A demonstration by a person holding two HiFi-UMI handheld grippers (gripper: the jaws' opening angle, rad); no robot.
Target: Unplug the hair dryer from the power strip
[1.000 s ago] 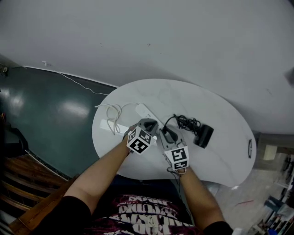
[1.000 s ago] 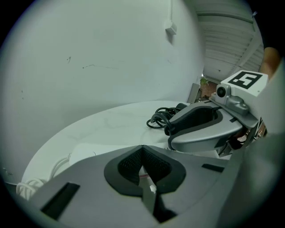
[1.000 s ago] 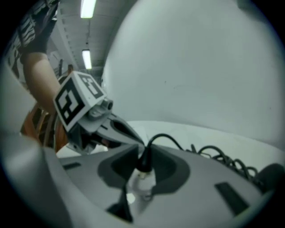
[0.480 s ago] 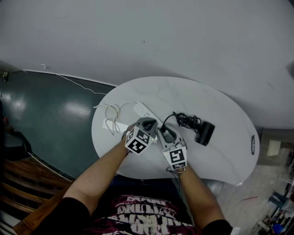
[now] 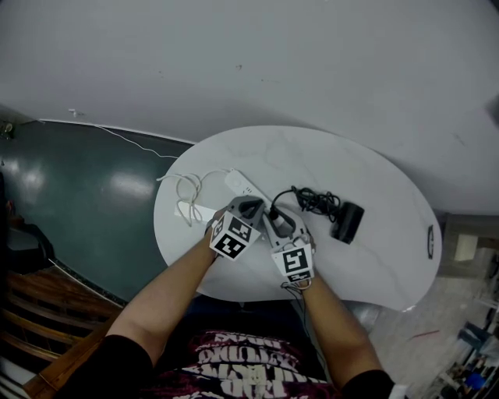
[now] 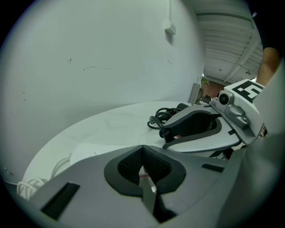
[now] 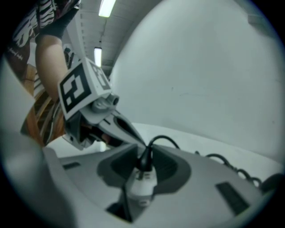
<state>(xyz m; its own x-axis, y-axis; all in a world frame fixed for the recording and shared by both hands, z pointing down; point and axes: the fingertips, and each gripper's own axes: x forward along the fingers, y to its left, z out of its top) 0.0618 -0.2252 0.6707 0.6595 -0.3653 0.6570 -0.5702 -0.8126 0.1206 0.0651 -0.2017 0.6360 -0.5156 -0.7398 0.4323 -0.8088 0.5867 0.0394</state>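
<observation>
Place: plain workroom or workshop, not a home
Ceiling: ribbed sheet panels, tube lights
Surroundings: bare white wall, dark green floor, white oval bench

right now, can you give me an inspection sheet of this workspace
surface: white table
job's things: white power strip; black hair dryer lying right of it; plug looks clear of the strip
clutter: small dark mark at the right rim, too small to tell
grippers: left claw shut, at the strip's near end; right claw holds the plug, its jaws have just been opening
cables: black cord bunched beside the dryer; white cable looped left of the strip
surroundings: green floor, grey wall
</observation>
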